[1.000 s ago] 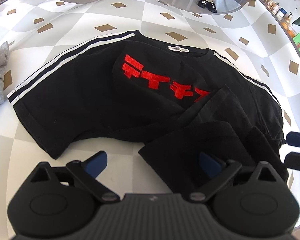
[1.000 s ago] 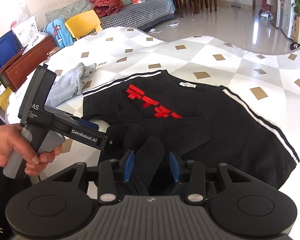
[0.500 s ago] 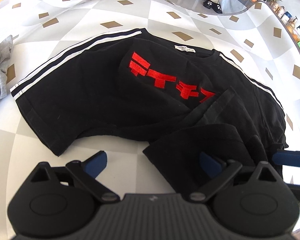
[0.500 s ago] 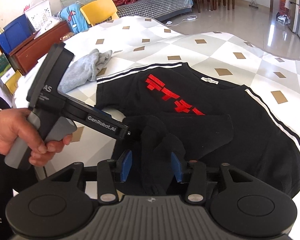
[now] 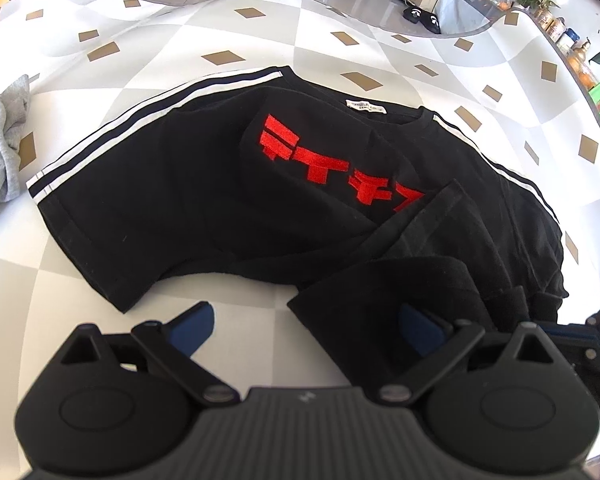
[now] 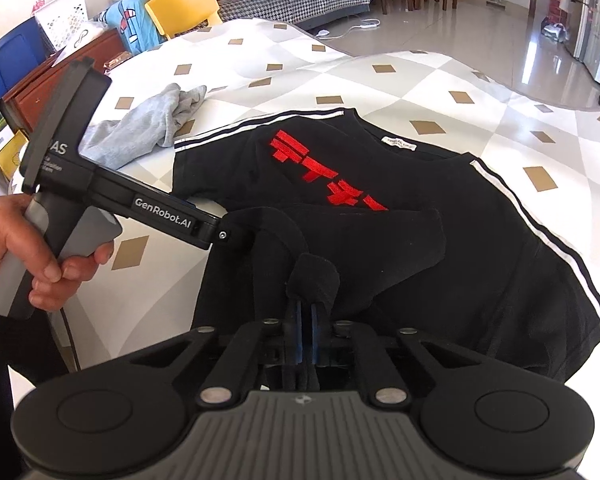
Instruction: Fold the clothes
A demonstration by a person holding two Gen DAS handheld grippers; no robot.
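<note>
Black T-shirt (image 6: 440, 240) spread across patterned table (image 6: 380, 76), collar far, hem near. Right gripper (image 6: 305, 334) just closed, pinching bunched hem. Left gripper (image 5: 304, 324) gaping, straddling near hem corner, gripping nothing.

Black T-shirt (image 5: 172, 200), red lettering, white-striped sleeves, crumpled on table, hem bunched up.

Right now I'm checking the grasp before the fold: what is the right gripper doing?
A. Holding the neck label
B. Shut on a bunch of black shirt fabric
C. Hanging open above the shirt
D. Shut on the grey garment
B: the right gripper has just closed, and its blue pads pinch a bunch of the black shirt.
</note>
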